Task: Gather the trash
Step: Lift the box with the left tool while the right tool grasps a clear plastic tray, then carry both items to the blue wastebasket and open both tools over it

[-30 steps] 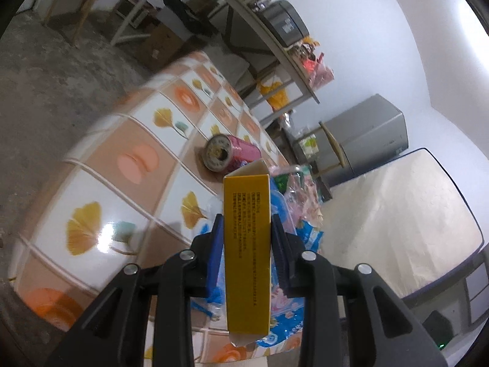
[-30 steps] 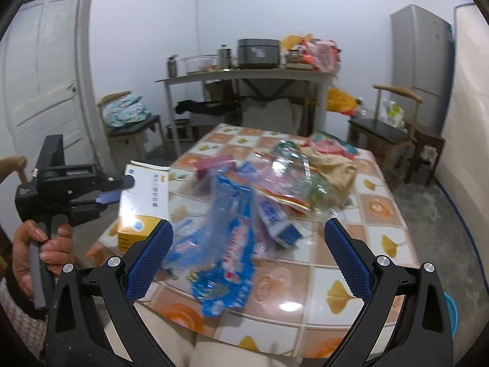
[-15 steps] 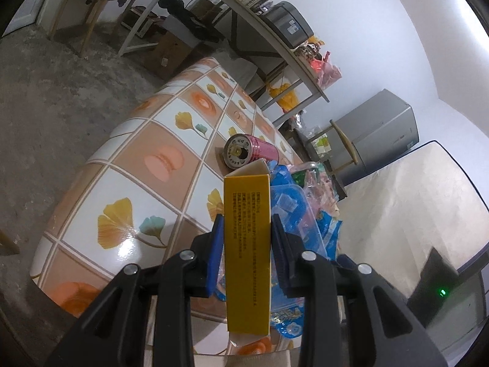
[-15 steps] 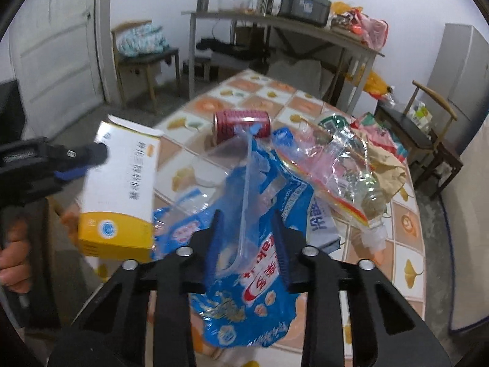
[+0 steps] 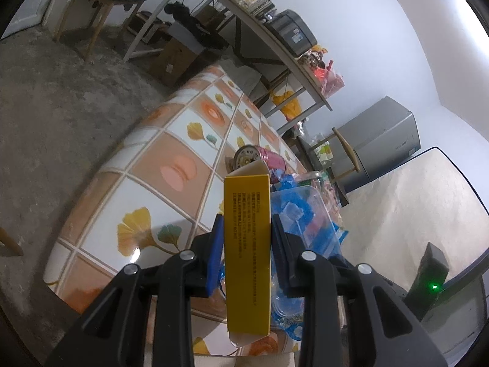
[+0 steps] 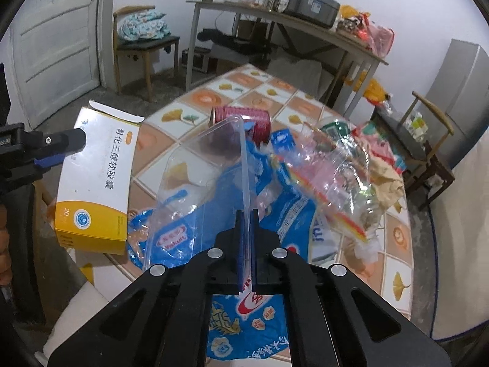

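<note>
A: Jaws check, left gripper [image 5: 247, 238]?
B: Clamped on the yellow-and-white box [image 5: 247, 244], held off the near edge of the tiled counter [image 5: 171, 165].
A: Right gripper [image 6: 247, 229]?
B: Jaws pressed together on the rim of a clear plastic container [image 6: 214, 168], lifted over a blue wrapper [image 6: 244, 315].
A: Beyond that?
B: Red can [image 6: 244, 120] lying on its side; crumpled clear bag [image 6: 336, 177] to its right, on the counter.
</note>
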Action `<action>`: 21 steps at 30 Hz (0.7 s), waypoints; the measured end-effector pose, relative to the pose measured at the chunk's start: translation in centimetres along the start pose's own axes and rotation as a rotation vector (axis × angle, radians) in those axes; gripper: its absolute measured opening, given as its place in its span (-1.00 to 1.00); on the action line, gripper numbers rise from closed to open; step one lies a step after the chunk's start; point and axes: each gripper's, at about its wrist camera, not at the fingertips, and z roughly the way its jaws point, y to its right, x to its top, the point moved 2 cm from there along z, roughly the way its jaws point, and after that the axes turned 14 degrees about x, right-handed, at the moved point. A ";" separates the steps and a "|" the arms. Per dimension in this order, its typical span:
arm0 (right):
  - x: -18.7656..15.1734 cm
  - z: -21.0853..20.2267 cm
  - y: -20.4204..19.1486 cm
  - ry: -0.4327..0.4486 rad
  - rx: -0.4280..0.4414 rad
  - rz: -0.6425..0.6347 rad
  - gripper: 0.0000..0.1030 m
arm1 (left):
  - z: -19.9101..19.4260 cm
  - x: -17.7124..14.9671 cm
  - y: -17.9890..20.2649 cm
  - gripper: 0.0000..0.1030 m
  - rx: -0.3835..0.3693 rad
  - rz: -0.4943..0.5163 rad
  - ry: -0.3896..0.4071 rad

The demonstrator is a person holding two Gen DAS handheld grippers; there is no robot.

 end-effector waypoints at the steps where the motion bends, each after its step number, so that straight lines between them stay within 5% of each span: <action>1: 0.2 -0.2 -0.1 0.009 0.002 -0.001 -0.97 | -0.3 0.1 0.0 -0.45 0.002 0.002 0.010; 14: -1.6 -7.5 -0.1 0.099 0.163 0.018 -0.97 | -7.0 1.7 0.9 -0.45 0.021 0.013 0.154; 21: -6.3 -15.8 5.5 0.218 0.096 0.174 -0.97 | -7.6 -0.1 8.2 -0.44 -0.108 0.132 0.106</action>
